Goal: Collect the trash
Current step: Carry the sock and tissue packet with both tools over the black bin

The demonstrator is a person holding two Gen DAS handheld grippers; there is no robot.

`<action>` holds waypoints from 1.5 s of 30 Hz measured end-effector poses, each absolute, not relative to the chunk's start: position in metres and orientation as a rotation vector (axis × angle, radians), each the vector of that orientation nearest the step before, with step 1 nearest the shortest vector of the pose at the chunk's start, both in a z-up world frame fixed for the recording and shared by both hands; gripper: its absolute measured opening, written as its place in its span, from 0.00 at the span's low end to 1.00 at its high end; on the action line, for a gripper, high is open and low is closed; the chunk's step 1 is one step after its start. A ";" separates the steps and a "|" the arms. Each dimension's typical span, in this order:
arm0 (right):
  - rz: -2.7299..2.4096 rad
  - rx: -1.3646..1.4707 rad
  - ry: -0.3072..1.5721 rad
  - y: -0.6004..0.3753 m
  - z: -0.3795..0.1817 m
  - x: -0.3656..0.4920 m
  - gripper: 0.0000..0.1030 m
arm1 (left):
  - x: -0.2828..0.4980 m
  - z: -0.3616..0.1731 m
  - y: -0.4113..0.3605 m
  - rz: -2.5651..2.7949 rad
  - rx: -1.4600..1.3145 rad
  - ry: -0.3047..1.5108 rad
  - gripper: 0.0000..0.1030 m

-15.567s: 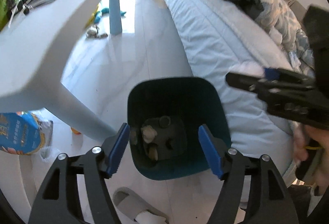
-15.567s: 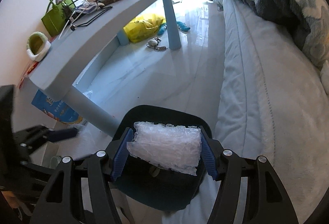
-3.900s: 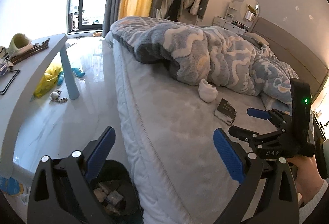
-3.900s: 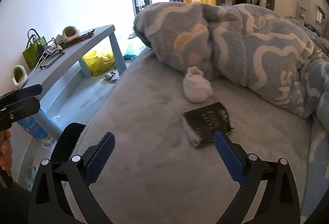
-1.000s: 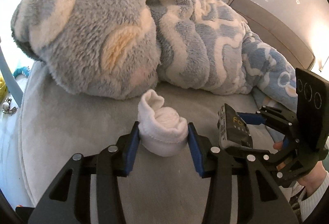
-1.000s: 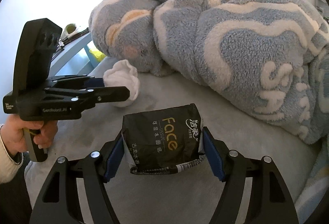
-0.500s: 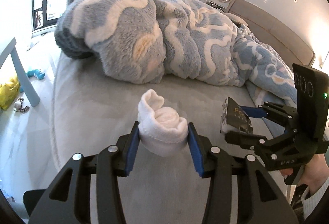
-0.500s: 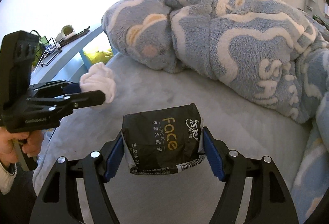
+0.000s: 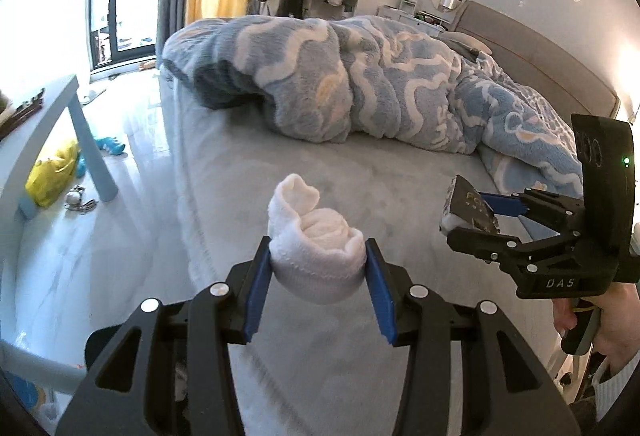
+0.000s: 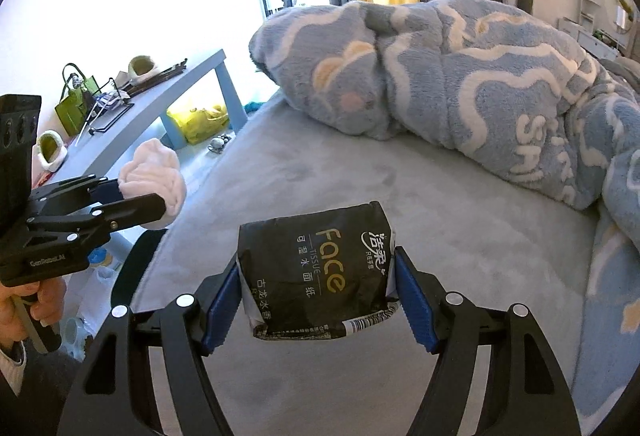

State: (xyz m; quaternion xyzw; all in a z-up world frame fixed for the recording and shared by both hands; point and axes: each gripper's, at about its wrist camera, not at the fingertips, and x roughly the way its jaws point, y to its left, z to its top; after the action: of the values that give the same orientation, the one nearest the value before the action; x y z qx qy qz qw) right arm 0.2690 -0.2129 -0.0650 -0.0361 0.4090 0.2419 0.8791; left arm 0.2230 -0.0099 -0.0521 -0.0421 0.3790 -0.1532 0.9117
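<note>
My left gripper (image 9: 318,262) is shut on a white rolled sock (image 9: 314,236) and holds it above the grey bed sheet (image 9: 280,164). It also shows at the left of the right wrist view, with the sock (image 10: 154,174) in it. My right gripper (image 10: 318,294) is shut on a black tissue pack (image 10: 316,272) marked "Face", held above the bed. The pack also shows in the left wrist view (image 9: 466,206). The dark trash bin's rim (image 10: 134,268) sits beside the bed at the lower left; it shows in the left wrist view (image 9: 100,344), mostly hidden by my fingers.
A blue and white fleece blanket (image 9: 360,88) lies bunched across the far side of the bed. A light blue table (image 10: 160,104) with bags and slippers stands to the left. A yellow bag (image 9: 52,172) and small toys lie on the white floor under it.
Both grippers have drawn back and up from the bed with their loads, away from the blanket. The left one has swung toward the bed's floor-side edge, and the bin's rim has come into view.
</note>
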 end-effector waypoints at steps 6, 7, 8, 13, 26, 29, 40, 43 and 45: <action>0.511 -0.073 0.845 -0.194 -0.060 0.247 0.70 | 0.199 -0.048 0.007 -0.284 -0.091 0.783 0.47; 0.512 -0.069 0.843 -0.191 -0.059 0.243 0.70 | 0.195 -0.048 0.010 -0.280 -0.091 0.784 0.47; 0.512 -0.065 0.842 -0.188 -0.058 0.241 0.70 | 0.191 -0.048 0.013 -0.274 -0.089 0.786 0.47; 0.520 -0.055 0.832 -0.173 -0.054 0.229 0.70 | 0.175 -0.050 0.030 -0.255 -0.084 0.797 0.47; 0.581 -0.070 0.824 -0.112 -0.049 0.218 0.70 | 0.153 -0.076 0.083 -0.189 -0.042 0.862 0.47; 0.600 -0.058 0.824 -0.096 -0.047 0.221 0.70 | 0.153 -0.085 0.101 -0.170 -0.063 0.890 0.47; 0.693 -0.092 0.836 -0.019 -0.050 0.222 0.70 | 0.149 -0.127 0.167 -0.095 -0.143 1.051 0.47; 0.714 -0.101 0.847 -0.001 -0.054 0.223 0.70 | 0.146 -0.134 0.180 -0.096 -0.164 1.079 0.47; 0.721 -0.103 0.853 0.008 -0.056 0.224 0.70 | 0.144 -0.138 0.184 -0.097 -0.167 1.094 0.47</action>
State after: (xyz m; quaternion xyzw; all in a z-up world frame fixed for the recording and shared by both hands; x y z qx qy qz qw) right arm 0.2242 0.0080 -0.0556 -0.0490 0.4047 0.3417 0.8468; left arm 0.1443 0.1843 -0.1381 -0.0793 0.5193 -0.0462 0.8497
